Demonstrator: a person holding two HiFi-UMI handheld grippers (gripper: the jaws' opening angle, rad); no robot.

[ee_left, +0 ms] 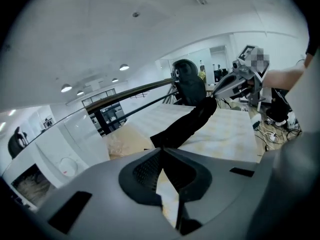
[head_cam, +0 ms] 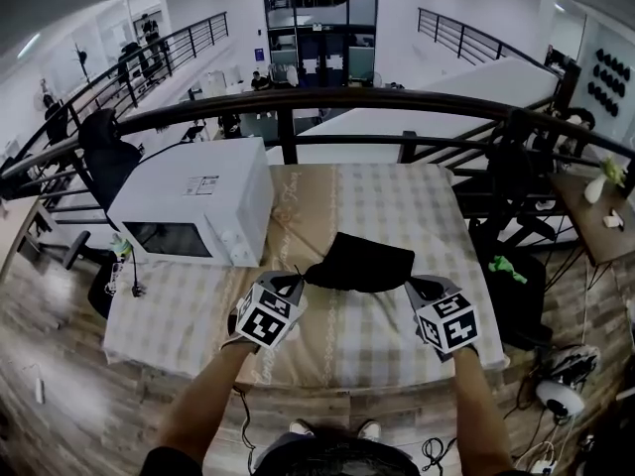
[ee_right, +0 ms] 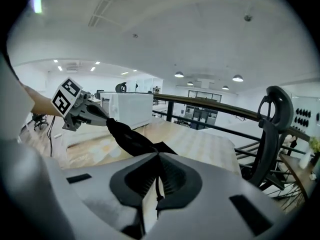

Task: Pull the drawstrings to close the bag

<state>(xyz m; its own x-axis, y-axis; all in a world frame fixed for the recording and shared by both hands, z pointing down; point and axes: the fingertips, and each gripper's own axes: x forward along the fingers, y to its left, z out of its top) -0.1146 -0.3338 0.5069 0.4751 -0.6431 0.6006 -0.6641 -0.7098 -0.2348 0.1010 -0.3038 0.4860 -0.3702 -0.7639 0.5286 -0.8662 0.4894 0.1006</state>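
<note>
Head view: left gripper (head_cam: 300,283), right gripper (head_cam: 411,287) jaws clamp limp black bag's (head_cam: 359,262) drawstrings (ee_right: 158,186), apparently.

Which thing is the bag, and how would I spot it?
Look at the checked-cloth table, a white microwave on its left. Beside it, the bag stretches by its drawstrings between the left gripper and right gripper: the only soft black thing there.

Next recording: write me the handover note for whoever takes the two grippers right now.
Left gripper: shut on one end of the black fabric drawstring bag.
Right gripper: shut on the opposite end.
The bag hangs stretched between them above the checked-cloth table, right of the white microwave oven.
Done: both ends gripped, bag raised.
Left: I cannot tell whether the mouth is fully closed. Probably pull further apart, then set it down.
</note>
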